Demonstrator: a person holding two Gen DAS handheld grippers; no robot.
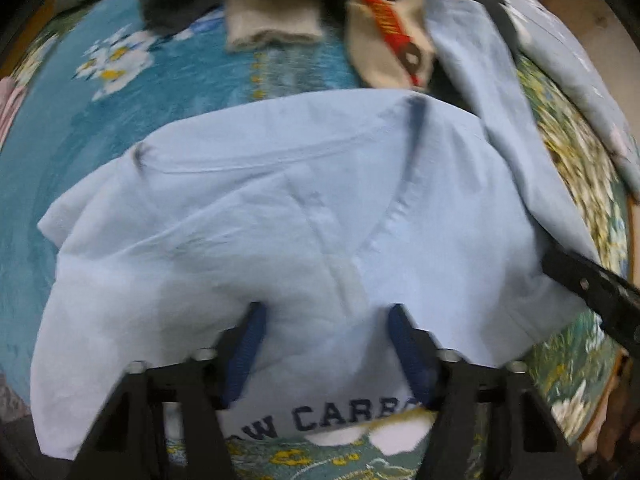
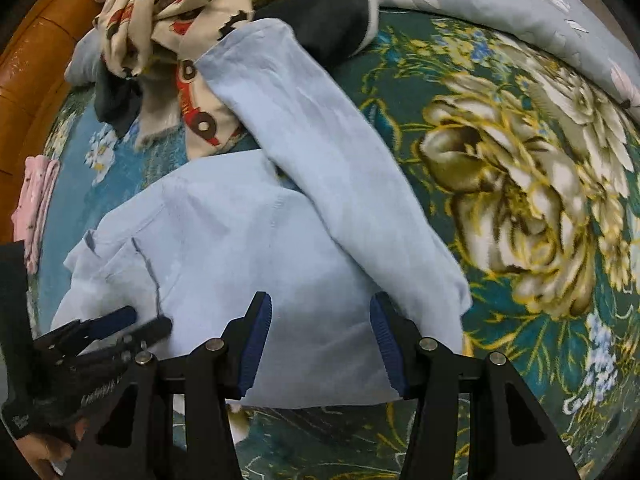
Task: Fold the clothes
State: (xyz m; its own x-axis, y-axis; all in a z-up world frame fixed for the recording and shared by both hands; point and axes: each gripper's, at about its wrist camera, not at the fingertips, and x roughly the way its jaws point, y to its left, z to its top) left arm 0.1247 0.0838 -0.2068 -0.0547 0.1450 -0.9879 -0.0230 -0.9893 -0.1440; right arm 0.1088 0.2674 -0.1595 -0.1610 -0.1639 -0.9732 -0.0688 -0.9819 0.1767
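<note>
A light blue long-sleeved shirt (image 1: 280,220) lies flat on the floral bedspread (image 1: 80,120), with dark lettering at its near hem. One sleeve (image 2: 320,140) runs away toward the clothes pile. My left gripper (image 1: 326,320) is open just over the shirt's near part, with only flat fabric showing between its blue pads. My right gripper (image 2: 320,308) is open too, above the shirt (image 2: 224,240) near its right side where the sleeve starts. In the right wrist view the left gripper (image 2: 136,324) shows at the lower left, over the shirt's left edge. A right finger (image 1: 592,292) reaches in from the right.
A pile of loose clothes lies at the far side: a beige printed cloth (image 2: 160,20) and a dark garment (image 2: 320,20). A grey flowered quilt (image 2: 520,8) lies at the back right, a pink cloth (image 2: 36,200) at the left by the brown bed frame (image 2: 40,60).
</note>
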